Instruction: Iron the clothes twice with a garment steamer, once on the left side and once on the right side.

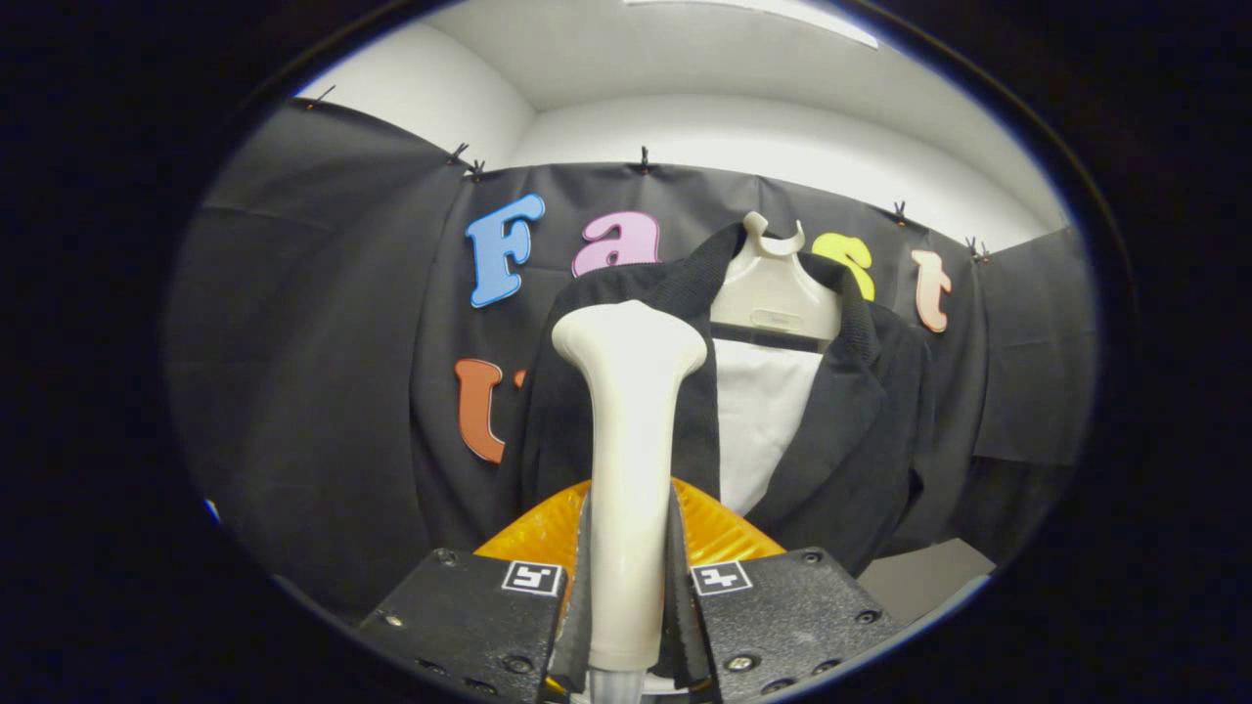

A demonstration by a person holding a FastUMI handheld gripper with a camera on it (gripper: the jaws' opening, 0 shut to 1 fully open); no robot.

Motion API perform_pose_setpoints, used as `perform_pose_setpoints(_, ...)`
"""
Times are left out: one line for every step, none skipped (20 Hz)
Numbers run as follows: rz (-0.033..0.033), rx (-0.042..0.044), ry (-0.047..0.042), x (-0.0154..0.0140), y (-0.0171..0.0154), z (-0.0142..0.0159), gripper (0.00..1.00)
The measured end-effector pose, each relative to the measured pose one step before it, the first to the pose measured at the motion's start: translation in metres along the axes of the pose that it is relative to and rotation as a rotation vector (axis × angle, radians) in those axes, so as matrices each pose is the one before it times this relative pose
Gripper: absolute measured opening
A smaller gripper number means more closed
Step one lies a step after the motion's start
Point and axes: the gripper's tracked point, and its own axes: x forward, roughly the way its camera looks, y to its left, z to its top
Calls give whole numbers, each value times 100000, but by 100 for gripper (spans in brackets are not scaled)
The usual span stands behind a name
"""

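Observation:
A cream garment steamer [627, 460] stands upright between my fingers, its handle pressed from both sides by the gripper [626, 577]. Its wide head rises in front of the left side of a black jacket [861, 440]. The jacket hangs open on a cream hanger form [775, 288] just beyond the steamer, with a white panel [763, 420] showing between its lapels. The steamer head covers part of the jacket's left lapel; whether it touches the cloth I cannot tell. An orange ribbed part [719, 528] sits low behind the steamer handle.
Black cloth [313, 391] lines the booth behind and around the jacket. A white wall and ceiling [685, 108] rise above the cloth. A pale surface [929, 572] lies low to the right of the jacket.

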Motion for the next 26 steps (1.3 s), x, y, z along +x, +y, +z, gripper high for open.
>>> perform_pose_setpoints(-128,-118,472,-42,29,-316,35)
perform_pose_setpoints(-256,-282,372,-78,-65,-288,35)
perform_pose_setpoints(-114,-115,390,-81,-45,-302,35)
perform_pose_setpoints(49,215,689,-65,16,-405,35)
perform_pose_setpoints(145,637,1088,-78,12,-505,35)
perform_pose_setpoints(15,1158,1159,-87,-60,-597,35)
perform_pose_setpoints(-261,153,670,-82,-79,-402,35)
perform_pose_setpoints(-202,172,786,-15,-81,-468,35)
perform_pose_setpoints(46,447,926,-104,-36,-492,35)
perform_pose_setpoints(81,420,893,-38,-52,-520,35)
perform_pose_setpoints(-80,328,900,-118,-60,-476,35)
perform_pose_setpoints(-105,218,684,-128,-46,-460,35)
perform_pose_setpoints(-48,103,704,-102,-4,-501,35)
perform_pose_setpoints(-71,72,769,-101,-28,-609,35)
perform_pose_setpoints(-73,24,833,48,22,-468,35)
perform_pose_setpoints(-19,55,905,-102,16,-595,35)
perform_pose_setpoints(-23,111,836,-25,16,-595,35)
perform_pose_setpoints(-136,-299,855,-38,46,-538,35)
perform_pose_setpoints(0,-547,763,-67,68,-521,35)
perform_pose_setpoints(143,-798,574,-18,182,-494,35)
perform_pose_setpoints(63,-619,659,-26,63,-504,35)
perform_pose_setpoints(-13,-232,679,-53,-4,-605,35)
perform_pose_setpoints(-107,-341,739,9,-46,-473,35)
perform_pose_setpoints(-90,-98,755,43,7,-516,35)
perform_pose_setpoints(46,-136,812,73,-30,-475,35)
perform_pose_setpoints(-106,188,883,-101,-59,-618,35)
